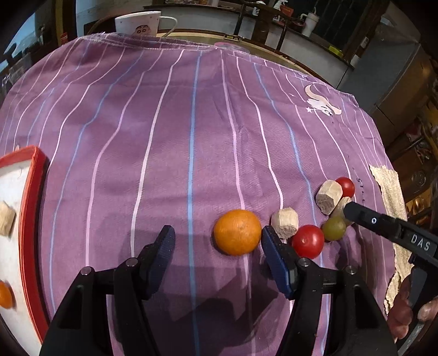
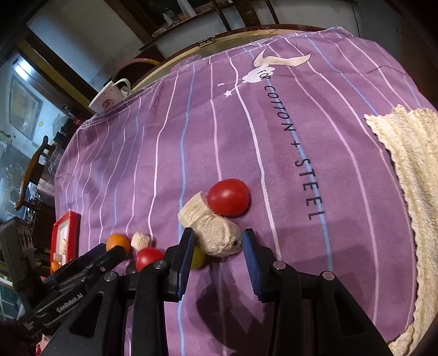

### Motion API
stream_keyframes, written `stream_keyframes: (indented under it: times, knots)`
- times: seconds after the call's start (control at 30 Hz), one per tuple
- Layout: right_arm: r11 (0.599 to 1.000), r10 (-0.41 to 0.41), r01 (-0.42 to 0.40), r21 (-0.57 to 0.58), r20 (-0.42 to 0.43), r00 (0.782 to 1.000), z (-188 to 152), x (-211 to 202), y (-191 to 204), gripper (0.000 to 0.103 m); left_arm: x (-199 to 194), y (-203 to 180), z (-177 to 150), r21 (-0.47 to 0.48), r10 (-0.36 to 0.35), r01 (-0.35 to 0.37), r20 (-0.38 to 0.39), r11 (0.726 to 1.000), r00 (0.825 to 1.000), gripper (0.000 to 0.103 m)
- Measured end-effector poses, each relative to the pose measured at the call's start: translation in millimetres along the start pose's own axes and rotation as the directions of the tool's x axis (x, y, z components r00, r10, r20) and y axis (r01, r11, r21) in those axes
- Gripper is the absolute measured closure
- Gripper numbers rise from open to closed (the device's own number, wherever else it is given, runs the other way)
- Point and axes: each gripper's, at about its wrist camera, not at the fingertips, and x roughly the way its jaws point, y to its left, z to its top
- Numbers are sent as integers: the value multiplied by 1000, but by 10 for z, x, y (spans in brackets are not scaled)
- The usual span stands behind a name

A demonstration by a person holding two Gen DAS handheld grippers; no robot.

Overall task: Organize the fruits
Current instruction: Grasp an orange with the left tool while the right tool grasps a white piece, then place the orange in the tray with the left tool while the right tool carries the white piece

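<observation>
An orange [image 1: 237,232] lies on the purple striped cloth, just ahead of my open left gripper [image 1: 217,237], close to its right finger. Beside it lie a beige chunk [image 1: 285,223], a red tomato [image 1: 308,241], a green grape [image 1: 333,227], another chunk [image 1: 328,196] and a second tomato [image 1: 345,186]. My right gripper [image 2: 218,241] is open around a beige chunk [image 2: 220,237], not closed on it; a tomato [image 2: 228,197] and another chunk [image 2: 194,209] lie just beyond. A red-rimmed tray [image 1: 27,219] at the left holds a chunk and an orange fruit.
A white mug [image 1: 138,23] stands at the far edge of the table. A cream knitted cloth [image 2: 410,178] lies on the right side. The round table's edge [image 2: 235,35] curves behind the purple cloth [image 1: 164,123]. Furniture stands beyond.
</observation>
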Motion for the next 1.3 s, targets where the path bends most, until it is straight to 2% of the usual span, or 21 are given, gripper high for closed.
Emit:
stream_keyframes:
  times: [0.1, 0.2, 0.27, 0.33, 0.63, 0.87, 1.07, 1.3]
  knots:
    - [1000, -1, 1, 3, -4, 1000, 44, 25, 1, 61, 7, -24, 3, 10, -7, 7, 1, 1000, 1000, 47]
    - [1000, -9, 9, -22, -2, 1000, 39, 28, 30, 63, 28, -141, -17, 52, -28, 28, -7, 998, 1000, 71]
    - [999, -13, 13, -39, -1, 1000, 29, 22, 43, 64, 24, -241, -36, 96, 18, -19, 9, 995, 1000, 71]
    - [999, -9, 8, -36, -2, 1000, 19, 12, 26, 64, 18, -269, -59, 105, 33, -35, 20, 994, 999, 72]
    - [1000, 15, -15, 11, 8, 1000, -57, -105, -40, 66, -121, -89, -111, 21, 4, -5, 21, 1000, 1000, 72]
    - [998, 56, -57, 31, 16, 998, -152, -255, 89, 66, -467, 108, -218, -35, -23, 25, 59, 999, 998, 72]
    - [995, 95, -95, -24, 22, 995, -264, -362, 539, 66, -821, 474, -376, -89, -11, 19, 84, 996, 996, 72]
    - [976, 173, -174, -133, -19, 985, -496, -300, 1429, 68, -1309, 1366, -655, -209, 68, -45, 104, 977, 992, 72]
